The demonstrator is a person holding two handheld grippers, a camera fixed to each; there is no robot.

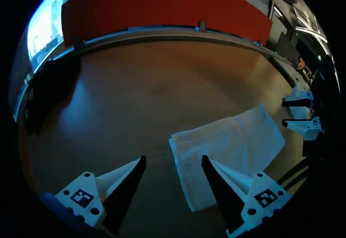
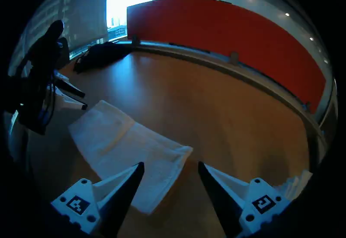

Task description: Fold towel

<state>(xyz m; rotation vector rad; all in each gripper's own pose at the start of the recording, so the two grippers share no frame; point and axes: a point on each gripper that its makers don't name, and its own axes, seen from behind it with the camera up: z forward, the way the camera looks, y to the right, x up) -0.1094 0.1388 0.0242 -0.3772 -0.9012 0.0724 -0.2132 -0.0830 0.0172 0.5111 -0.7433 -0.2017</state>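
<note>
My left gripper [image 1: 173, 160] and right gripper [image 2: 171, 164] gape, released. In the left gripper view the towel [image 1: 229, 143] runs toward 2 o'clock; the right gripper view adds a dark bag [image 2: 99, 49].

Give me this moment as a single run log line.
towel: white, folded over, flat on table | left gripper: open, empty, near towel | right gripper: open, empty, near towel

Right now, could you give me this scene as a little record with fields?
towel: white, folded over, lying flat
table: wooden, carries the towel
left gripper: open, holding nothing, by the towel's edge
right gripper: open, holding nothing, by the towel's corner
panel: red, along the table's far edge
</note>
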